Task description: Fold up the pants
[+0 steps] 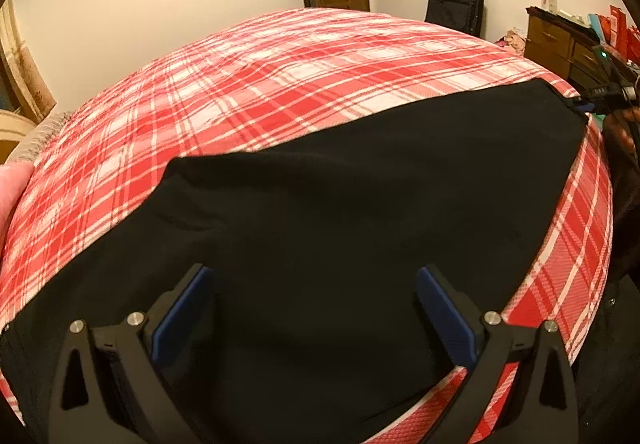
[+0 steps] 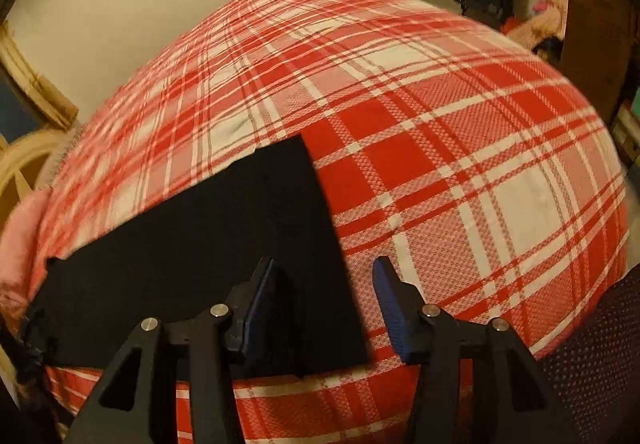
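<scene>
You are working over black pants [image 1: 340,211] that are lying flat along the near edge of the plaid bedspread [image 1: 260,83], and every place below is given from those pants.

Your left gripper [image 1: 312,308] is hovering over the wide middle of the pants with its blue pads spread far apart, pinching nothing. Lower it until one pad is slipping under the near hem, so that you are catching every layer rather than only the top one.

Your right gripper [image 2: 324,304] is sitting at the pants' right-hand end [image 2: 240,244], with its pads also parted and empty: the left pad is lying over the cloth, the right pad over bare plaid. Slide it inward so both pads are straddling that edge before closing.

Judging from the flat lie, you are lining up for a lengthwise fold; be lifting both ends together so the cloth is not dragging or bunching.
</scene>
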